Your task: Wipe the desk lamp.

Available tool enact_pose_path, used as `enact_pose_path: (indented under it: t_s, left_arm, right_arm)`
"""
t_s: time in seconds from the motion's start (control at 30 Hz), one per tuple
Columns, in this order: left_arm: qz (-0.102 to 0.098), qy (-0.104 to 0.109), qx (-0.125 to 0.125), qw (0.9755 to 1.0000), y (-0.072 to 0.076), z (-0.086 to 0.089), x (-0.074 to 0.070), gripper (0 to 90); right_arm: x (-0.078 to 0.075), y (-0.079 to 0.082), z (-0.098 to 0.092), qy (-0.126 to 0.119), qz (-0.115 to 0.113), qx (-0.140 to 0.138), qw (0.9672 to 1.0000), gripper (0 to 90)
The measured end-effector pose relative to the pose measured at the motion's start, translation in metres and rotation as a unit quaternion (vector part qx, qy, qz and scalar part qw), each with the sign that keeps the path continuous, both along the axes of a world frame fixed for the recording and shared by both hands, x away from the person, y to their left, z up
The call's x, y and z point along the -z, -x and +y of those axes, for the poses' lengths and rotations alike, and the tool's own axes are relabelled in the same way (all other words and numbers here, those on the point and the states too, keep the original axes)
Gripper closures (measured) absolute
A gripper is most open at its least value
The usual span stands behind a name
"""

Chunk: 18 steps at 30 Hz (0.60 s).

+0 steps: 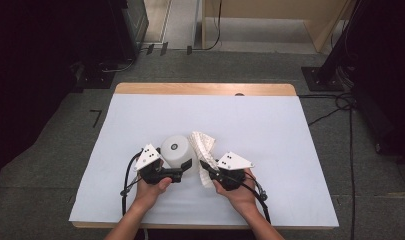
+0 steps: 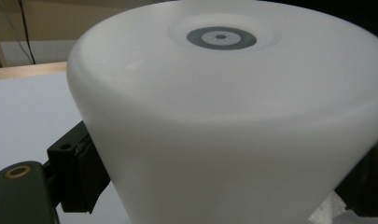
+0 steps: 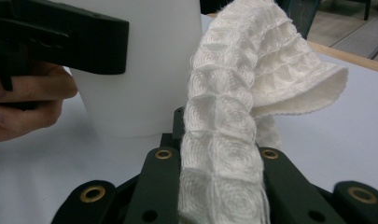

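Clamping the white tub [image 1: 177, 150] at mid-surface [image 1: 290, 150], the left hand-held gripper [image 1: 182, 169] likely steadies it for wiping, while the right hand-held gripper [image 1: 206, 165], just beside the tub, pinches a waffle cloth [image 1: 202, 145] against it.

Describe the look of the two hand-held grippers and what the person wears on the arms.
Both the left gripper and the right gripper are black, each topped by a pale three-cornered plate with small dark dots. Black cables trail from each toward the table's near edge. The right gripper view shows brass-ringed holes on its black links. The forearms are bare; no sleeves, gloves or watch show.
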State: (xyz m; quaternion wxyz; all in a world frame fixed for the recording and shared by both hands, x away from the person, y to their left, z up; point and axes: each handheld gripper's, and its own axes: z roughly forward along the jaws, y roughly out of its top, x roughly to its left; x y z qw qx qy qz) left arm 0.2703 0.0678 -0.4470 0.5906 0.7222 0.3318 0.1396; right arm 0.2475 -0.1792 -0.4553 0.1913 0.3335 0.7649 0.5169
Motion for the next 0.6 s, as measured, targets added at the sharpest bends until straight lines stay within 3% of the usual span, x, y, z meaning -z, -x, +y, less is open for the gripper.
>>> enact_pose_path:
  t_s: [0.2,0.4,0.6]
  left_arm:
    - [0.007,-0.019,0.015,0.9997,0.0,-0.006,0.004,8.3]
    - [0.008,-0.058,0.028,0.9979,0.002,-0.018,0.011,8.3]
    - [0.005,-0.059,0.025,0.9979,0.001,-0.017,0.009,8.3]
  right_arm:
    - [-0.007,0.004,0.001,-0.005,-0.012,0.002,0.9999,79.0]
    - [-0.023,0.011,-0.003,-0.018,-0.046,0.009,0.9988,79.0]
    - [-0.022,0.011,-0.004,-0.02,-0.046,0.007,0.9987,79.0]
